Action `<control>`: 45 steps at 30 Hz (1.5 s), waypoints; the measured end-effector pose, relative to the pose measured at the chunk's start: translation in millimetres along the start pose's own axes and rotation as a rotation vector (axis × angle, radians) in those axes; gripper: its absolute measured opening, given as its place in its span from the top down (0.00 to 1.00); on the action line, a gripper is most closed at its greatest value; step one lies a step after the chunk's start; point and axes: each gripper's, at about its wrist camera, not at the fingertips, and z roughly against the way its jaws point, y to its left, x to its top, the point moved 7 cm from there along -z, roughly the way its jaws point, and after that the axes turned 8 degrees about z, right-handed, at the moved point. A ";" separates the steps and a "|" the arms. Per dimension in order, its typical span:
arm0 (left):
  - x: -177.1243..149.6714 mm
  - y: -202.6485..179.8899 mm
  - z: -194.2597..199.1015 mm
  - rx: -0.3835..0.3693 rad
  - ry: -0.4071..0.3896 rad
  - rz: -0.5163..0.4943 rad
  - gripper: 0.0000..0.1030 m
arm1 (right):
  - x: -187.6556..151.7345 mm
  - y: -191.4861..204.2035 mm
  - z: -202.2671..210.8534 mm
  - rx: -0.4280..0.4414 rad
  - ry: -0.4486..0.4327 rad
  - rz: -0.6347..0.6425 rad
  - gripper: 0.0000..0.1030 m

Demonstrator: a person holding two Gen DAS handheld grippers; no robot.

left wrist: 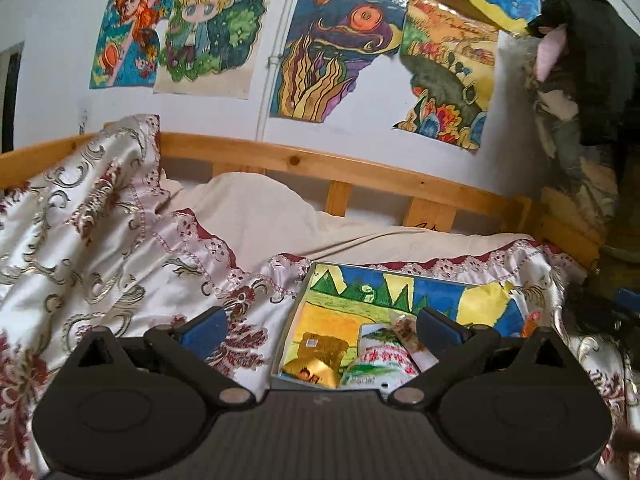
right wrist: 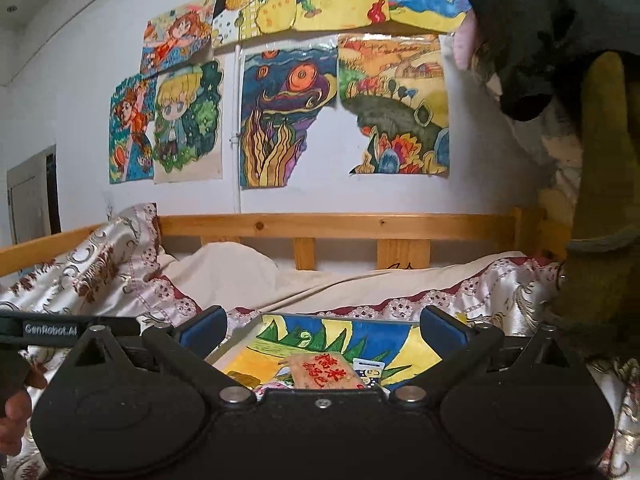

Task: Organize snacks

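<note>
only at right, red-lettered packet (right wrist: pixel 325 373); both hand-held grippers (left wrist: pixel 320 326) (right wrist: pixel 322 330) spread apart, holding nothing.

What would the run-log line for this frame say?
left gripper: open, empty, above box | right gripper: open, empty | painted box: on bedspread, holds gold packet, green-white packet, orange packet

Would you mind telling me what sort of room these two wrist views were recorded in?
Most likely a child's bedroom: a wooden bed rail runs behind a patterned satin bedspread, and hand-coloured drawings cover the wall. The snack packets sit in a shallow painted box on the bed.
</note>
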 end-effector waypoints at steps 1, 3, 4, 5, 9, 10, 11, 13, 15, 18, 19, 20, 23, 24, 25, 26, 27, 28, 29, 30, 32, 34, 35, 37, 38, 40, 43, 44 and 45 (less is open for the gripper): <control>-2.7 -0.1 7.5 0.002 -0.001 -0.004 0.00 | 0.2 -0.1 6.9 0.000 -0.003 -0.004 0.01; -8.0 1.0 19.7 0.004 0.001 -0.003 0.00 | -0.3 -0.4 19.7 0.000 -0.005 -0.014 0.01; -10.9 1.3 25.2 0.002 0.004 0.003 0.00 | -0.7 -0.4 26.3 -0.003 -0.005 -0.020 0.01; -14.0 2.1 31.0 -0.001 0.005 0.010 0.00 | -1.7 0.4 32.8 -0.002 -0.005 -0.025 0.01; -24.8 4.1 51.7 0.007 0.004 0.010 0.00 | -7.6 5.5 56.3 0.001 -0.003 -0.025 0.01; -27.1 4.1 56.9 0.009 0.002 0.005 0.00 | -9.6 7.0 62.4 0.003 -0.003 -0.029 0.01; -29.4 4.4 62.3 0.012 0.000 0.002 0.00 | -11.9 8.5 68.6 0.005 0.000 -0.035 0.01; -34.5 5.6 71.9 0.017 -0.003 0.002 0.00 | -16.6 11.1 79.6 0.003 0.006 -0.046 0.01; -40.6 7.1 80.1 0.018 -0.001 0.001 0.00 | -21.1 13.8 89.9 0.001 0.011 -0.054 0.01; -54.4 10.6 89.0 0.013 0.029 -0.010 0.00 | -29.4 16.9 103.6 -0.005 0.025 -0.068 0.01; -58.8 12.5 91.8 0.019 0.032 -0.017 0.00 | -32.2 17.6 107.0 -0.006 0.029 -0.074 0.01; -63.7 14.7 94.9 0.028 0.035 -0.026 0.00 | -35.1 18.2 110.3 -0.007 0.034 -0.083 0.01; -74.3 19.2 101.9 0.042 0.048 -0.039 0.00 | -42.6 19.7 117.9 -0.008 0.048 -0.098 0.01; -76.1 19.8 104.1 0.044 0.050 -0.040 0.00 | -44.9 20.2 120.1 -0.010 0.052 -0.101 0.01; -77.4 19.6 106.3 0.045 0.050 -0.040 0.00 | -47.1 20.5 122.0 -0.013 0.056 -0.104 0.01; -78.6 19.9 108.9 0.046 0.050 -0.040 0.00 | -49.7 21.2 124.1 -0.014 0.060 -0.110 0.01; -79.2 19.9 110.8 0.046 0.050 -0.041 0.00 | -52.5 22.0 126.1 -0.012 0.065 -0.114 0.01; -80.4 19.9 113.5 0.045 0.049 -0.042 0.00 | -55.2 23.1 127.4 -0.011 0.069 -0.117 0.01; -81.1 20.2 115.4 0.047 0.048 -0.043 0.00 | -58.0 24.7 129.1 -0.010 0.075 -0.116 0.01; -81.8 20.8 117.4 0.049 0.046 -0.042 0.00 | -60.5 26.1 130.4 -0.011 0.080 -0.114 0.01; -83.4 22.2 120.4 0.054 0.044 -0.038 0.00 | -65.9 29.1 133.0 -0.011 0.090 -0.110 0.01; -85.5 24.6 122.8 0.057 0.044 -0.028 0.00 | -70.7 31.2 135.5 -0.011 0.098 -0.111 0.01; -86.7 26.0 123.5 0.057 0.046 -0.022 0.00 | -72.8 32.2 136.0 -0.010 0.103 -0.114 0.01; -89.5 27.6 124.1 0.054 0.056 -0.018 0.00 | -77.8 33.8 137.7 -0.013 0.111 -0.117 0.01; -91.1 28.3 124.0 0.052 0.059 -0.017 0.00 | -79.7 33.6 138.3 -0.016 0.115 -0.118 0.01; -94.4 28.7 123.4 0.054 0.062 -0.020 0.00 | -84.6 34.3 139.0 -0.016 0.122 -0.123 0.01; -98.4 28.8 121.1 0.056 0.071 -0.028 0.00 | -91.5 35.0 135.9 -0.014 0.148 -0.129 0.01; -99.9 28.9 120.3 0.056 0.075 -0.029 0.00 | -93.9 35.1 134.1 -0.011 0.157 -0.133 0.01; -101.2 29.0 119.6 0.056 0.079 -0.029 0.00 | -95.9 35.1 132.6 -0.010 0.165 -0.138 0.01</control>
